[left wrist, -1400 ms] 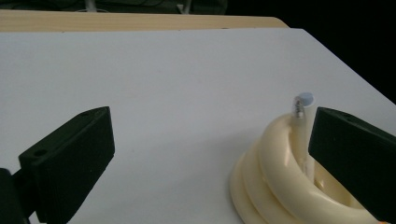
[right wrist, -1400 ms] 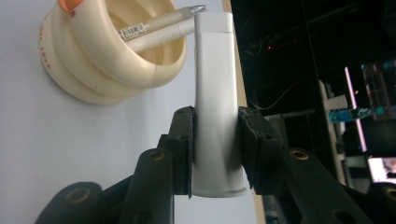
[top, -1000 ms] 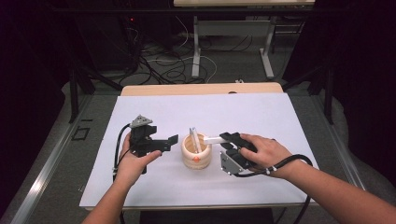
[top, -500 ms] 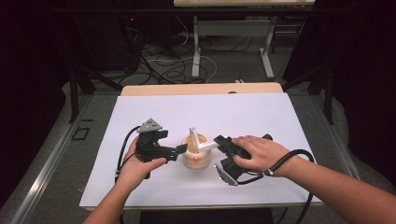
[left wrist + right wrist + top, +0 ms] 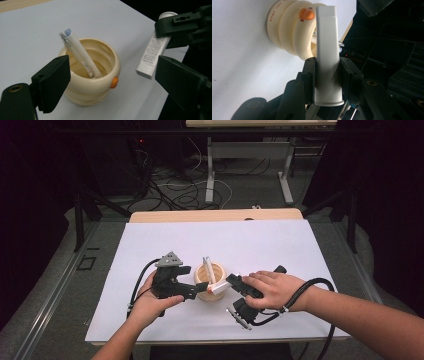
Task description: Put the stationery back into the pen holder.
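Observation:
A cream ribbed cup [image 5: 210, 276] [image 5: 93, 82] with an orange dot stands mid-table, and a white pen [image 5: 207, 268] [image 5: 79, 55] leans in it. My left gripper [image 5: 195, 279] [image 5: 113, 67] is open at the cup's left. Its jaws have just been closing, with the cup between them and untouched. My right gripper [image 5: 229, 284] [image 5: 327, 77] is shut on a white tube [image 5: 218, 288] [image 5: 326, 47]. The tube's flat end points at the cup's near right side, beside the orange dot [image 5: 306, 14]. In the left gripper view the tube [image 5: 153, 53] hangs just right of the cup.
The white table sheet [image 5: 250, 242] spreads out behind and to both sides of the cup. A wooden table edge [image 5: 215, 215] runs along the back. Cables trail from both grippers toward the front edge.
My left gripper has moved right, up to the cup, and its jaws have narrowed. My right gripper has carried the tube left and nearer, down to the cup's front right side.

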Tool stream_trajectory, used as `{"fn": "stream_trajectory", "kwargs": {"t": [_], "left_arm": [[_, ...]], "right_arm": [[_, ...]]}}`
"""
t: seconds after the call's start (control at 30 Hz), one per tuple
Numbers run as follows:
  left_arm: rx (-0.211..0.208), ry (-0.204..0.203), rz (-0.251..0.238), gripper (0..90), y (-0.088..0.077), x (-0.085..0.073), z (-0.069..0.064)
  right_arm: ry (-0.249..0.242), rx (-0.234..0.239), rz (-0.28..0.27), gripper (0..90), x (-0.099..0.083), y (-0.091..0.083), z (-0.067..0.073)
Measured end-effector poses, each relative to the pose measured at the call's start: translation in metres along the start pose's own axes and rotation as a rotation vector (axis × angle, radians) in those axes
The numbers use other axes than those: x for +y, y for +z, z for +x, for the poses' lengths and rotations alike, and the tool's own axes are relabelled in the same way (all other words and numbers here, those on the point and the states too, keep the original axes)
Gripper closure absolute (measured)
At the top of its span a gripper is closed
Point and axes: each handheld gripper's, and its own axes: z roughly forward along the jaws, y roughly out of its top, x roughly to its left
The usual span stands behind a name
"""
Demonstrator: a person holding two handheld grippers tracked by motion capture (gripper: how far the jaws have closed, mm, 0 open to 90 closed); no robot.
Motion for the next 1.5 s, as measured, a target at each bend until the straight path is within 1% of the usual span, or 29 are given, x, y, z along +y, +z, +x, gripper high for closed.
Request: {"fn": "stream_trajectory", "kwargs": {"t": [0.07,0.1,0.13,0.2,0.3,0.33,0.37,0.4,0.43,0.5,0.53,0.57,0.6,0.63,0.67,0.7,0.73,0.77,0.8,0.83,0.87,0.9,0.93,0.97,1.03,1.2,1.4,1.43,1.5], "left_arm": [[-0.007,0.006,0.024,15.9,0.001,0.0,-0.004],[-0.012,0.022,0.024,16.8,0.002,0.0,-0.005],[-0.012,0.031,0.032,17.6,0.002,0.0,-0.007],[-0.014,0.047,0.041,20.6,0.003,0.0,-0.012],[-0.039,0.074,0.072,23.4,0.003,0.002,-0.016],[-0.035,0.075,0.071,24.3,0.004,0.001,-0.018],[-0.034,0.088,0.084,27.0,0.004,0.002,-0.019],[-0.037,0.088,0.095,28.3,0.005,0.001,-0.02],[-0.044,0.089,0.108,28.5,0.007,0.001,-0.021],[-0.051,0.096,0.134,30.3,0.009,0.001,-0.024],[-0.057,0.103,0.146,30.4,0.01,0.0,-0.025],[-0.067,0.111,0.166,30.5,0.011,0.001,-0.026],[-0.058,0.119,0.162,30.6,0.013,0.0,-0.027],[-0.069,0.128,0.181,30.6,0.014,0.0,-0.028],[-0.066,0.139,0.185,30.6,0.016,0.0,-0.029],[-0.078,0.143,0.202,30.7,0.017,-0.001,-0.029],[-0.079,0.148,0.208,31.4,0.019,-0.001,-0.03],[-0.088,0.152,0.222,31.4,0.021,-0.002,-0.03],[-0.092,0.16,0.234,31.8,0.022,-0.002,-0.031],[-0.094,0.173,0.242,32.4,0.024,-0.003,-0.032],[-0.092,0.18,0.254,32.6,0.025,-0.003,-0.033],[-0.104,0.189,0.273,32.7,0.026,-0.002,-0.033],[-0.102,0.191,0.27,33.7,0.028,-0.003,-0.033],[-0.106,0.197,0.291,35.7,0.03,-0.002,-0.033],[-0.124,0.201,0.315,37.6,0.033,-0.001,-0.033],[-0.146,0.204,0.365,43.3,0.042,0.001,-0.036],[-0.169,0.214,0.4,46.9,0.052,0.004,-0.037],[-0.177,0.226,0.412,47.5,0.054,0.005,-0.037],[-0.182,0.23,0.42,50.2,0.057,0.006,-0.038]], "right_arm": [[-0.024,0.004,-0.003,67.5,0.002,0.0,0.0],[-0.028,0.012,-0.003,67.5,0.002,-0.001,0.001],[-0.054,0.002,-0.009,67.5,0.004,-0.001,0.001],[-0.07,0.012,-0.008,67.5,0.005,-0.001,0.003],[-0.105,0.022,-0.012,67.5,0.008,-0.001,0.006],[-0.118,0.023,-0.015,67.5,0.009,-0.001,0.007],[-0.13,0.023,-0.027,67.5,0.01,0.001,0.008],[-0.145,0.036,0.004,67.5,0.012,-0.001,0.008],[-0.163,0.027,-0.021,67.5,0.013,0.001,0.009],[-0.199,0.056,0.044,67.5,0.018,-0.003,0.01],[-0.186,0.032,-0.022,67.5,0.016,0.002,0.014],[-0.225,0.062,0.082,67.5,0.021,-0.004,0.012],[-0.249,0.074,0.044,67.5,0.022,-0.002,0.011],[-0.215,0.023,-0.061,67.5,0.018,0.006,0.017],[-0.173,-0.01,-0.132,67.5,0.016,0.012,0.023],[-0.226,0.05,0.035,67.5,0.021,0.001,0.019],[-0.273,0.088,0.073,67.5,0.025,-0.002,0.015],[-0.266,0.058,-0.003,67.5,0.023,0.004,0.018],[-0.235,0.032,-0.046,67.5,0.021,0.007,0.022],[-0.222,0.027,-0.062,67.5,0.02,0.008,0.025],[-0.23,0.028,-0.063,67.4,0.021,0.008,0.025],[-0.249,0.03,-0.052,67.4,0.023,0.007,0.024],[-0.268,0.042,-0.03,67.4,0.024,0.006,0.024],[-0.27,0.041,-0.033,67.5,0.024,0.006,0.025],[-0.293,0.038,-0.036,67.4,0.025,0.007,0.026],[-0.292,0.028,-0.051,67.4,0.024,0.007,0.028],[-0.314,0.018,-0.05,67.4,0.024,0.006,0.028],[-0.315,0.018,-0.05,67.4,0.024,0.006,0.028],[-0.318,0.014,-0.053,67.4,0.024,0.007,0.029]]}}
